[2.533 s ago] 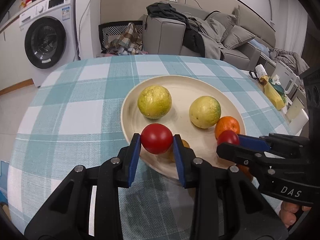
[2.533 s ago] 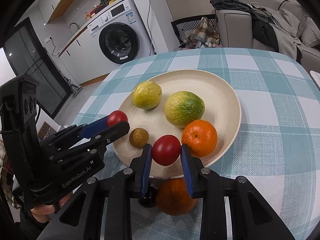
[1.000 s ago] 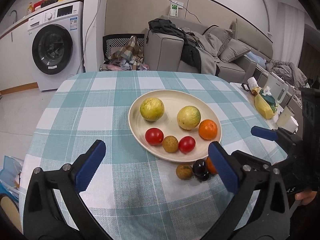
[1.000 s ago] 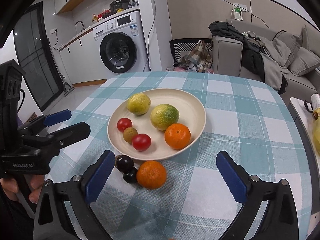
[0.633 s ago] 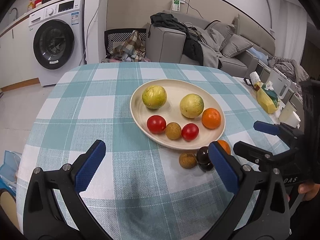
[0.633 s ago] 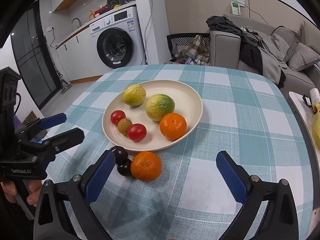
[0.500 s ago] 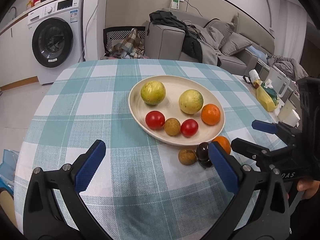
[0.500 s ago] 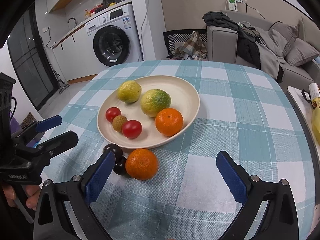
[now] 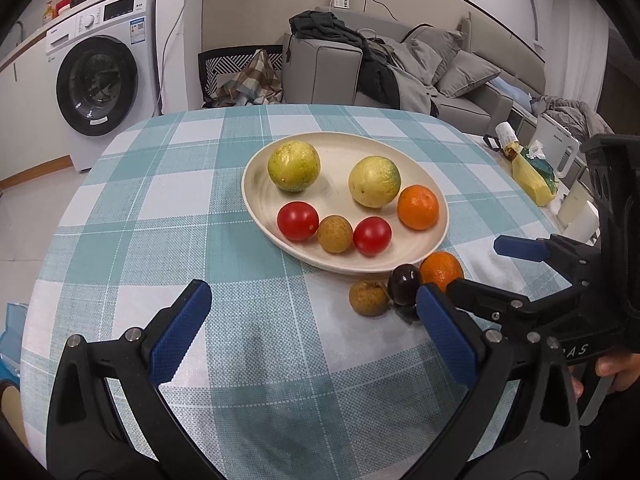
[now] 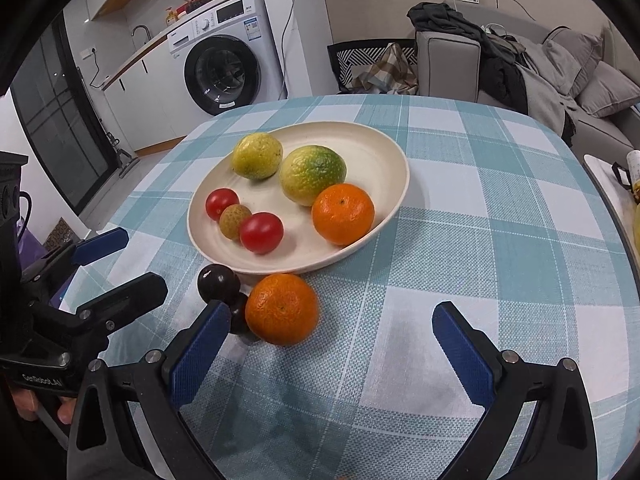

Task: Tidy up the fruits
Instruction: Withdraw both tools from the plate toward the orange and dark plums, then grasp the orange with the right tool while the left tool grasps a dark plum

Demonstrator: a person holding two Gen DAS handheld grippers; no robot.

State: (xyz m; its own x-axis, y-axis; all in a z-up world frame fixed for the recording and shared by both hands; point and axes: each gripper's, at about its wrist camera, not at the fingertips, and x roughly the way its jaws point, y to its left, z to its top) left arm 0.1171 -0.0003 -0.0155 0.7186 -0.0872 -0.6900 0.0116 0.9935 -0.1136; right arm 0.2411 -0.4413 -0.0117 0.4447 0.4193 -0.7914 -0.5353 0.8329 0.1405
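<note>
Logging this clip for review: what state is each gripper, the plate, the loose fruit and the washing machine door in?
Left gripper: open, empty.
Right gripper: open, empty.
Plate: upright, holding six fruits.
Orange off plate: on tablecloth.
Dark plums: on tablecloth.
Brown longan: on tablecloth.
Washing machine door: shut.

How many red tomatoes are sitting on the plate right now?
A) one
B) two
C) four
B: two red tomatoes lie on the plate, with a small brown fruit between them.
</note>
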